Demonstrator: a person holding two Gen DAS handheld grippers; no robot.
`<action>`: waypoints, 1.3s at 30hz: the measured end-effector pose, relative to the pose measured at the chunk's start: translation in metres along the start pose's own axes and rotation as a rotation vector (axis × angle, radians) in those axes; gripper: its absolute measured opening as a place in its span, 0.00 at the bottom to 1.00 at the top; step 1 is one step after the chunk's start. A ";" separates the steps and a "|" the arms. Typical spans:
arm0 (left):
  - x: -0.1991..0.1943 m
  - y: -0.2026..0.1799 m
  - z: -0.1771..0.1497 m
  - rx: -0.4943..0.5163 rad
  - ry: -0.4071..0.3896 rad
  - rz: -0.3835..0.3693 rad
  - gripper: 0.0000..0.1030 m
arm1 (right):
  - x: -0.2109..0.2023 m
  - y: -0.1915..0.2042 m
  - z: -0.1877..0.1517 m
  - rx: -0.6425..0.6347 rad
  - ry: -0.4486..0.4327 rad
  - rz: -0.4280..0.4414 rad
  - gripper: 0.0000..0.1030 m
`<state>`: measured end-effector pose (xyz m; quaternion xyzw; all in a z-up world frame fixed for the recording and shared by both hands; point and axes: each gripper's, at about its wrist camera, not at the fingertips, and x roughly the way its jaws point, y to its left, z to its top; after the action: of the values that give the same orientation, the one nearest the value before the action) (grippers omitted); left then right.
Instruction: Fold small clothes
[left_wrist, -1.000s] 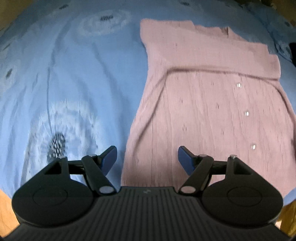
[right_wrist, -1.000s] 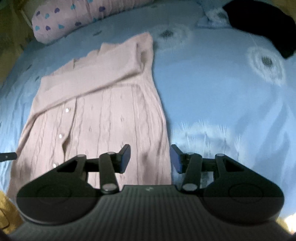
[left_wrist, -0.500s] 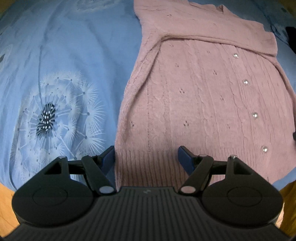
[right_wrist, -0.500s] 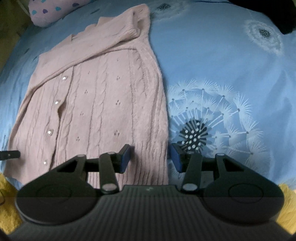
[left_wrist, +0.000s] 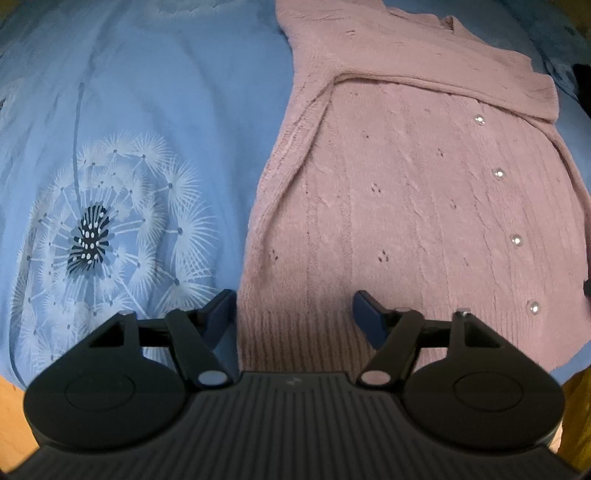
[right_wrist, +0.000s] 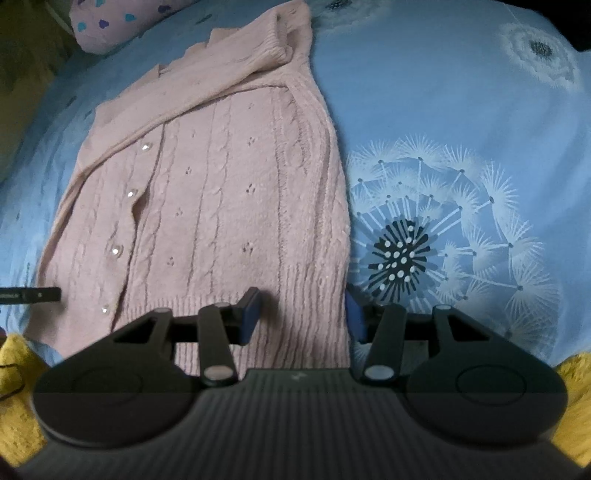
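Note:
A pink cable-knit cardigan (left_wrist: 399, 206) with pearl buttons lies flat on a blue dandelion-print sheet (left_wrist: 140, 110). Its sleeves are folded across the chest. My left gripper (left_wrist: 295, 314) points down over the hem's left corner. Its jaws are closing, with the ribbed hem between them and the left finger off the fabric on the sheet. In the right wrist view the cardigan (right_wrist: 221, 206) fills the left half. My right gripper (right_wrist: 303, 312) is open astride the hem's right corner, its right finger just past the edge. No pad visibly presses the knit.
A pink pillow with heart print (right_wrist: 107, 18) lies beyond the cardigan's collar. Yellow fabric (right_wrist: 14, 354) shows at the near corners of the bed. A dark garment (left_wrist: 583, 81) sits at the far right. Wooden floor (left_wrist: 11, 406) shows below the sheet's edge.
Both grippers have sunk toward the cardigan's hem, which now looks larger and sits between each pair of fingers. The left jaws have narrowed a little.

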<state>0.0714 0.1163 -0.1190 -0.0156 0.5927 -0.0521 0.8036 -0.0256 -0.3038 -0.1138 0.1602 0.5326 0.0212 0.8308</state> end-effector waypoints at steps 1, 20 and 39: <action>-0.002 0.000 -0.002 -0.003 -0.003 -0.010 0.60 | -0.001 -0.001 -0.001 -0.004 -0.001 0.000 0.50; -0.029 -0.001 -0.016 -0.059 0.007 -0.015 0.27 | -0.005 0.000 0.002 0.046 0.014 0.030 0.18; -0.015 -0.004 -0.026 -0.036 -0.004 -0.018 0.52 | 0.001 0.011 -0.006 0.000 0.004 0.052 0.46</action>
<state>0.0423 0.1146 -0.1123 -0.0354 0.5918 -0.0485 0.8038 -0.0294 -0.2919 -0.1137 0.1739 0.5298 0.0431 0.8290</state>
